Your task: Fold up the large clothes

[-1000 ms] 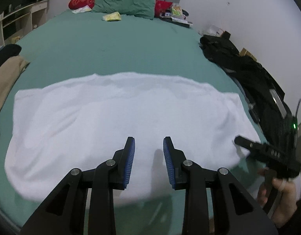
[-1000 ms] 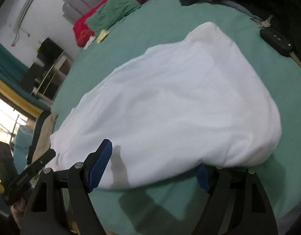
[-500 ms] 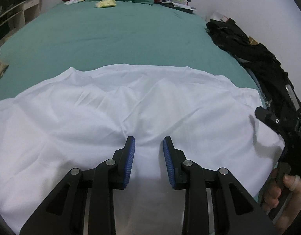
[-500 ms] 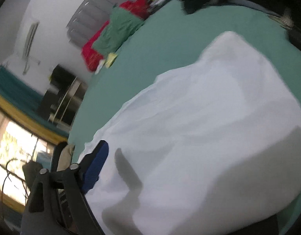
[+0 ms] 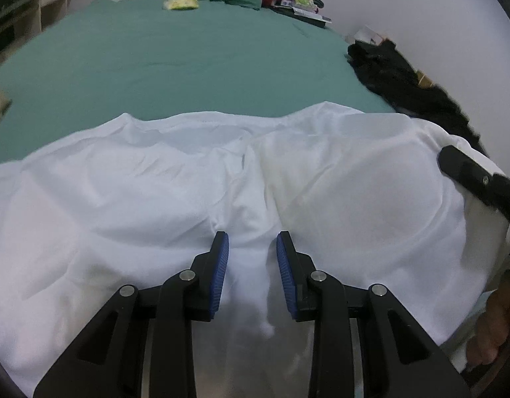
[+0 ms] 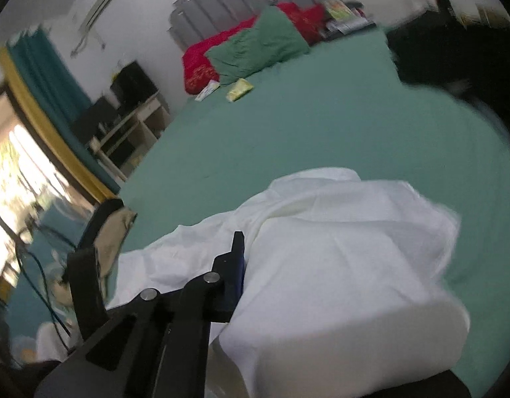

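While you lean over the green bed point(image 5: 195, 66), the white shirt point(image 5: 122, 205) lies spread across its near end, rumpled, with a ridge of cloth running up its middle. Your left tongs point(image 5: 250, 265) hover low over that ridge with jaws partly apart, the cloth lying between the blue pads, which do not press on it. Your right tongs point(image 6: 245, 265) have just been closing and now pinch the shirt's right edge, lifting a fold that drapes over and hides one finger.
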A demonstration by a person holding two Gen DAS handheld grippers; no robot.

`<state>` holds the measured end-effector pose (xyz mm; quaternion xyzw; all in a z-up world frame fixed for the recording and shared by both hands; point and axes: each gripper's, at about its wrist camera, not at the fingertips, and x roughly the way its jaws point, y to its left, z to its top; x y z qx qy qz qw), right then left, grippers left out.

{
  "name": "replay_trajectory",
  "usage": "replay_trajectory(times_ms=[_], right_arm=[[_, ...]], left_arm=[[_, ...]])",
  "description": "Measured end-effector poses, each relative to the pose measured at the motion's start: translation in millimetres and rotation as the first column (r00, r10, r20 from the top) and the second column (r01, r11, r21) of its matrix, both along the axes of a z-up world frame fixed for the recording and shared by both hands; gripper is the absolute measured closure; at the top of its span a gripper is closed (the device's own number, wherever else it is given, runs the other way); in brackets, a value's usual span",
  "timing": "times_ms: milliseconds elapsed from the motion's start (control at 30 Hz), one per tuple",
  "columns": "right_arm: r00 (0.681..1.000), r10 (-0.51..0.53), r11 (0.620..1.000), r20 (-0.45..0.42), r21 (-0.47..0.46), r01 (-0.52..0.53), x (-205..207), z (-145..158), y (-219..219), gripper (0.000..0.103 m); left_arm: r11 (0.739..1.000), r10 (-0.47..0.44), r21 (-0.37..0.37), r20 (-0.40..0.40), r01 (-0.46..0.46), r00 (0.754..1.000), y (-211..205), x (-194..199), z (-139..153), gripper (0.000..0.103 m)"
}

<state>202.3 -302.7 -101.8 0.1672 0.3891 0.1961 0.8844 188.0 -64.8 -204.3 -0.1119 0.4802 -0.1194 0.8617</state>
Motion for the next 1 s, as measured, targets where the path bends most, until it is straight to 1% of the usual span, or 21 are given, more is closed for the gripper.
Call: replay_trajectory(times_ms=[33, 100, 200, 333, 433, 467, 533, 567, 600, 633, 700, 733, 767, 800, 833, 867, 900, 933, 967, 1000], right_arm=[[1.000, 0.010, 0.999, 0.009, -0.034, -0.010, -0.8, 6.8, 8.5, 0.092], [0.999, 0.033, 0.991, 0.028, -0.131, -0.029, -1.7, 20.9, 30.3, 0.092], [0.997, 0.064, 0.969, 0.041, -0.240, -0.052, -2.3, 32.4, 60.7, 0.092], [0.991, 0.123, 0.926, 0.046, -0.364, -0.098, -5.3, 37.7, 108.1, 0.092], [0.985, 0.173, 0.904, 0.025, -0.401, -0.149, -3.7, 30.6, 144.4, 0.092], [0.982, 0.189, 0.900, 0.015, -0.403, -0.167, -3.5, 27.8, 155.5, 0.092], [0.972, 0.236, 0.883, -0.015, -0.413, -0.221, -3.8, 17.0, 188.6, 0.092], [0.966, 0.256, 0.874, -0.032, -0.419, -0.246, -4.0, 12.4, 200.4, 0.092], [0.956, 0.285, 0.860, -0.061, -0.425, -0.284, -4.9, 3.8, 214.6, 0.091], [0.944, 0.315, 0.838, -0.097, -0.439, -0.325, -6.3, -6.3, 230.7, 0.091], [0.920, 0.361, 0.782, -0.154, -0.487, -0.389, -11.0, -22.8, 257.0, 0.090], [0.905, 0.385, 0.756, -0.179, -0.502, -0.421, -14.6, -29.9, 268.9, 0.085], [0.891, 0.409, 0.738, -0.197, -0.503, -0.450, -18.0, -33.9, 277.5, 0.080], [0.873, 0.444, 0.725, -0.201, -0.493, -0.482, -22.5, -34.7, 286.7, 0.064], [0.855, 0.482, 0.711, -0.193, -0.484, -0.510, -28.0, -33.7, 293.7, 0.042], [0.834, 0.519, 0.691, -0.186, -0.484, -0.537, -34.1, -32.0, 300.8, 0.031], [0.792, 0.581, 0.641, -0.185, -0.497, -0.586, -45.9, -32.2, 312.2, 0.015], [0.759, 0.622, 0.597, -0.192, -0.512, -0.618, -53.9, -33.6, 320.6, 0.008], [0.724, 0.660, 0.549, -0.200, -0.530, -0.646, -62.9, -35.3, 330.1, 0.007], [0.677, 0.707, 0.491, -0.203, -0.548, -0.677, -75.6, -37.9, 337.2, 0.007]], left_arm=[[1.000, 0.009, -0.029, -0.009, -0.009, 1.000, 11.6, -1.6, 5.7, 0.071], [0.999, 0.021, -0.042, 0.008, -0.021, 1.000, 29.7, -6.9, 17.0, 0.071], [0.999, 0.023, -0.028, 0.040, -0.022, 0.999, 62.7, -19.8, 37.5, 0.071], [0.998, 0.063, 0.007, 0.078, -0.064, 0.995, 117.0, -38.3, 60.4, 0.071], [0.995, 0.097, 0.023, 0.104, -0.100, 0.990, 160.5, -54.3, 70.3, 0.071], [0.995, 0.090, 0.037, 0.110, -0.095, 0.990, 173.8, -60.8, 70.4, 0.071], [0.993, 0.077, 0.085, 0.113, -0.087, 0.991, 199.2, -73.0, 65.9, 0.071], [0.989, 0.088, 0.109, 0.104, -0.099, 0.991, 213.5, -78.1, 61.3, 0.071], [0.986, 0.108, 0.118, 0.087, -0.118, 0.990, 224.3, -82.6, 56.5, 0.071], [0.984, 0.137, 0.109, 0.064, -0.144, 0.988, 236.3, -84.5, 52.0, 0.071], [0.980, 0.187, 0.065, 0.041, -0.189, 0.982, 258.4, -90.0, 45.5, 0.071], [0.978, 0.196, 0.063, 0.041, -0.199, 0.980, 264.0, -91.0, 44.5, 0.071], [0.975, 0.212, 0.063, 0.042, -0.215, 0.976, 271.0, -91.8, 44.0, 0.071], [0.971, 0.229, 0.055, 0.042, -0.231, 0.972, 278.7, -93.8, 44.4, 0.071], [0.968, 0.244, 0.043, 0.043, -0.246, 0.969, 285.2, -95.0, 45.5, 0.071], [0.964, 0.264, 0.023, 0.042, -0.265, 0.964, 293.0, -96.0, 46.6, 0.071], [0.959, 0.282, 0.002, 0.039, -0.282, 0.959, 296.7, -93.6, 48.5, 0.071], [0.954, 0.299, -0.021, 0.034, -0.299, 0.954, 300.8, -93.1, 48.7, 0.071], [0.947, 0.318, -0.044, 0.032, -0.317, 0.947, 305.5, -92.7, 49.4, 0.071], [0.941, 0.336, -0.056, 0.033, -0.334, 0.941, 310.7, -93.2, 49.6, 0.070]])
